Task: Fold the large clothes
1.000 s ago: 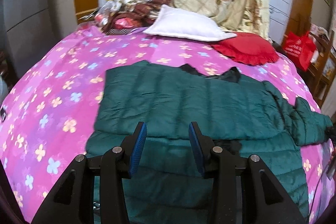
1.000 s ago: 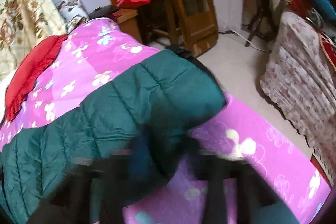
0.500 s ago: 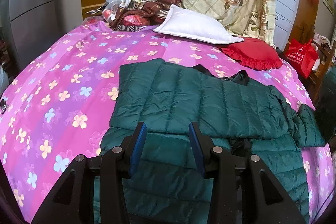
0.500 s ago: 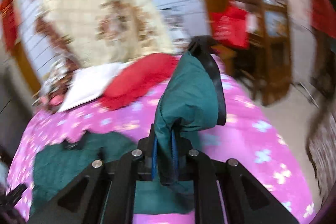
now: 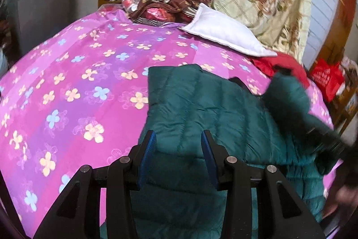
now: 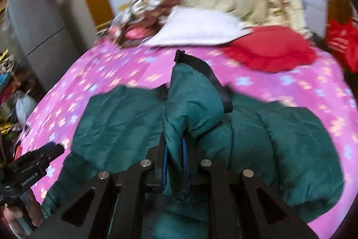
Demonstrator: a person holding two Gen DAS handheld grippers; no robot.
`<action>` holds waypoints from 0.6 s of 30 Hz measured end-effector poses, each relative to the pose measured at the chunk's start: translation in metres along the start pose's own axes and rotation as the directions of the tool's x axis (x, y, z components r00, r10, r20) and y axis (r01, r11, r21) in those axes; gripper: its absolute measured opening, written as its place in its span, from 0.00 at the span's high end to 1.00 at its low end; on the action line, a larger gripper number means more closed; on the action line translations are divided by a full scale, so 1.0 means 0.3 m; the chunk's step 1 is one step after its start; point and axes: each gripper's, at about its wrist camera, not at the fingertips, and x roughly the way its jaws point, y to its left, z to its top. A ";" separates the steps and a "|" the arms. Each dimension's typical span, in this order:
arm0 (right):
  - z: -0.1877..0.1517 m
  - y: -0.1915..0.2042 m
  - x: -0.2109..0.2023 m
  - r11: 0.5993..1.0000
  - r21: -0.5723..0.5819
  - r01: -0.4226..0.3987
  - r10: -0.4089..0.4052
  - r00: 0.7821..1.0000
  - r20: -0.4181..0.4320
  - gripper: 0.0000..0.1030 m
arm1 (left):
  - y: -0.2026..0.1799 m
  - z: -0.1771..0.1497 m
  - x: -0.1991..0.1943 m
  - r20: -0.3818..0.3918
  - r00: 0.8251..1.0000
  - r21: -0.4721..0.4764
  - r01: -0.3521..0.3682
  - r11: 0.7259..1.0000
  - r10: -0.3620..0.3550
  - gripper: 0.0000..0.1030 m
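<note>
between the blue pads of the right gripper (image 6: 175, 155) sat the cuff end of a sleeve (image 6: 192, 104), the jaws clamped tight on it; the sleeve stood up from the grip and hung over the body of the green padded jacket (image 6: 125, 118), apparently lifted so that it could be laid inward across the chest. the left gripper (image 5: 176, 158) hovered over the near part of the jacket with its jaws apart and nothing between them, seemingly placed to steady or take the cloth. the jacket lay spread on the pink flowered bedspread (image 5: 73, 86), one part already doubled over itself. well beyond it, at the head of the bed, lay a white pillow (image 5: 223, 30) and a red cushion (image 6: 273, 48), clear of the fold. the right view was blurred.
</note>
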 end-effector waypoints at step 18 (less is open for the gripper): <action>-0.127 -0.107 -0.268 0.998 -0.024 0.054 -0.054 0.999 -0.002 0.24 | -0.033 -0.025 -0.017 0.038 0.994 -0.069 0.101 0.992 -0.099 0.67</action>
